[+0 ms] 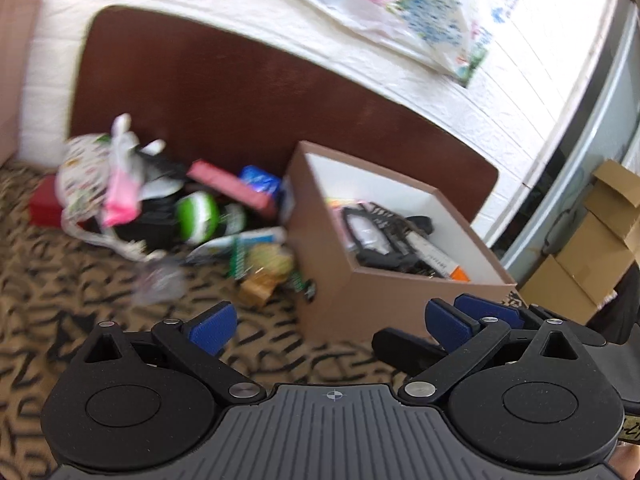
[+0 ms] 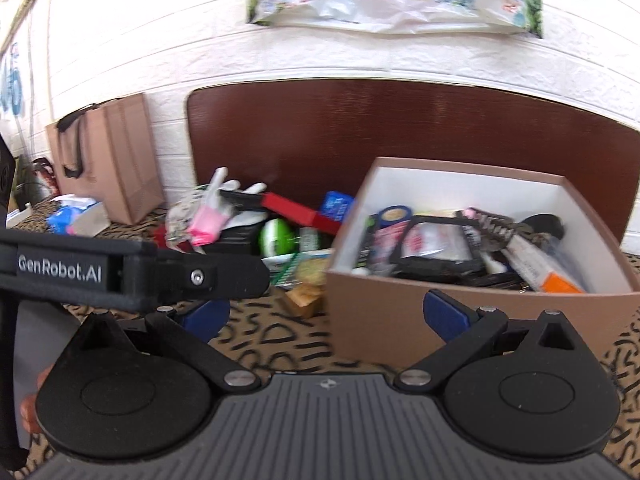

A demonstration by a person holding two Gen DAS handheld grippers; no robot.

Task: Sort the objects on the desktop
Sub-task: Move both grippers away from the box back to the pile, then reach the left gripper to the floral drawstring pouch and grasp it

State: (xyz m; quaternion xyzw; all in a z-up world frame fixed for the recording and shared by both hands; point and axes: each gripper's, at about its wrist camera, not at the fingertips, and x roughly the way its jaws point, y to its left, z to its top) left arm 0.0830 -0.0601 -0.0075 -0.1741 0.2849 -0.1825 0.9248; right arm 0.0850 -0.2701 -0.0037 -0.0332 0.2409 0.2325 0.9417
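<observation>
hand-held gripper: two, both spread, empty | brown box: one

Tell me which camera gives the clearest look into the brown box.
The right wrist view: the brown box faces the camera squarely, its whole white interior and contents exposed. The left wrist view shows the box corner-on and further right, with the contents partly hidden behind its near wall.

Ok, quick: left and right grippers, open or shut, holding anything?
Left gripper: open, holding nothing.
Right gripper: open, holding nothing.
</observation>
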